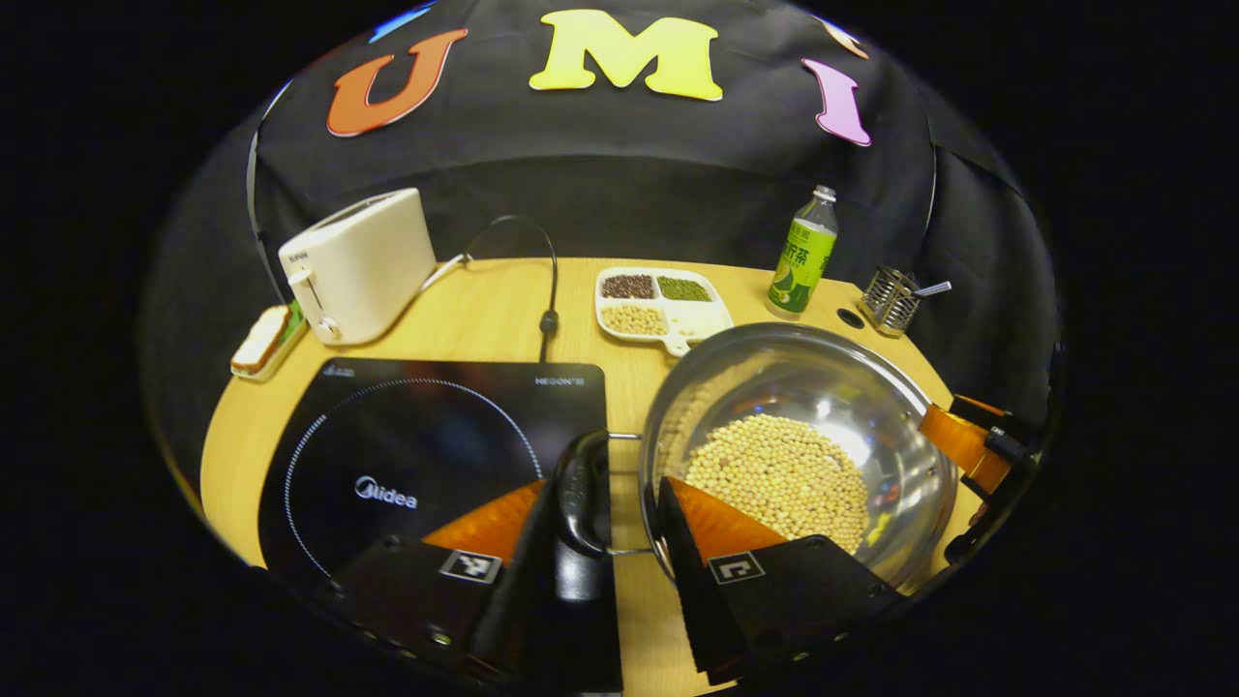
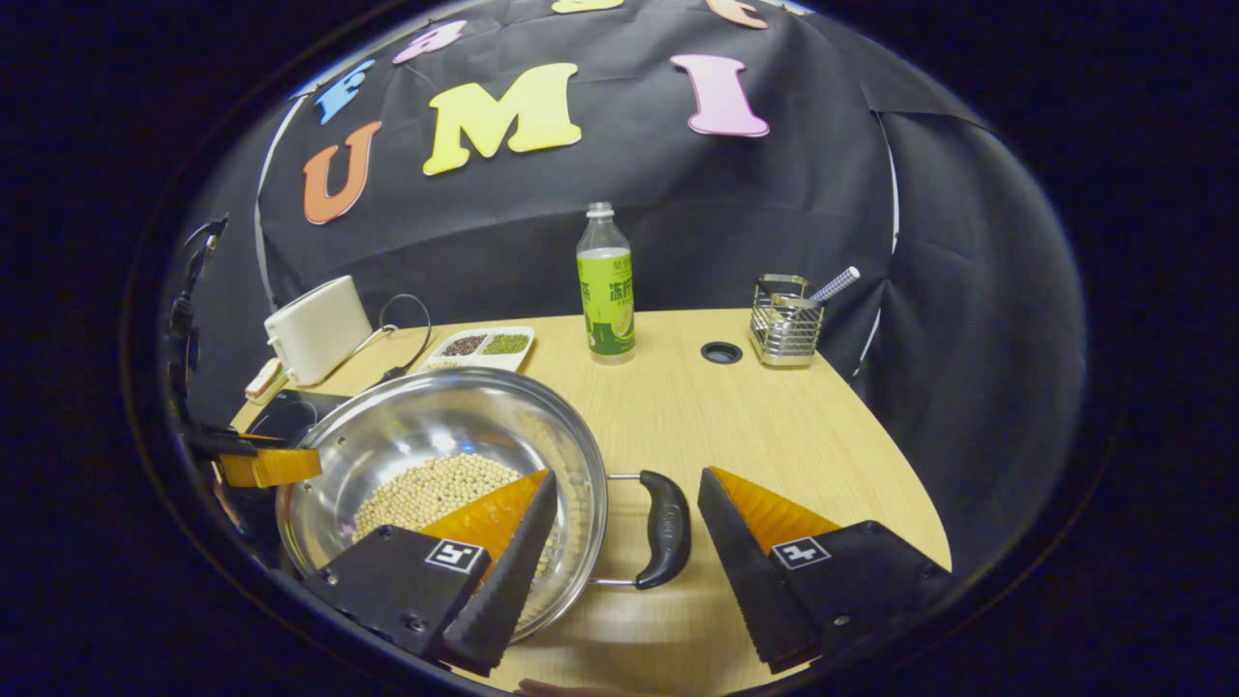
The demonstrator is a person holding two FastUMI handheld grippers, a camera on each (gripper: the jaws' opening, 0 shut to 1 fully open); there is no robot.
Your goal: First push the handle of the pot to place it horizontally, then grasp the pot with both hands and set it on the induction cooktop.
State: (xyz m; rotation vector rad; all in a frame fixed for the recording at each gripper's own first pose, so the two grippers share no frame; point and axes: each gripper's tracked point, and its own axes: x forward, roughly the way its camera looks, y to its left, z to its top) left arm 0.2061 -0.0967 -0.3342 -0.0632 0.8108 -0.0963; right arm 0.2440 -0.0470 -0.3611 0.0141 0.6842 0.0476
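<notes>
Light wooden table [image 2: 736, 426] against black cloth booth wall [image 2: 774, 223].

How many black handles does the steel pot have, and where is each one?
2. One handle is on the side of the pot facing the induction cooktop, between the left gripper's fingers. The other handle is on the opposite side, between the right gripper's fingers.

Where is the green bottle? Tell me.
In the left gripper view, the green bottle stands at the table's far edge, between the divided bean tray and wire holder.
</notes>
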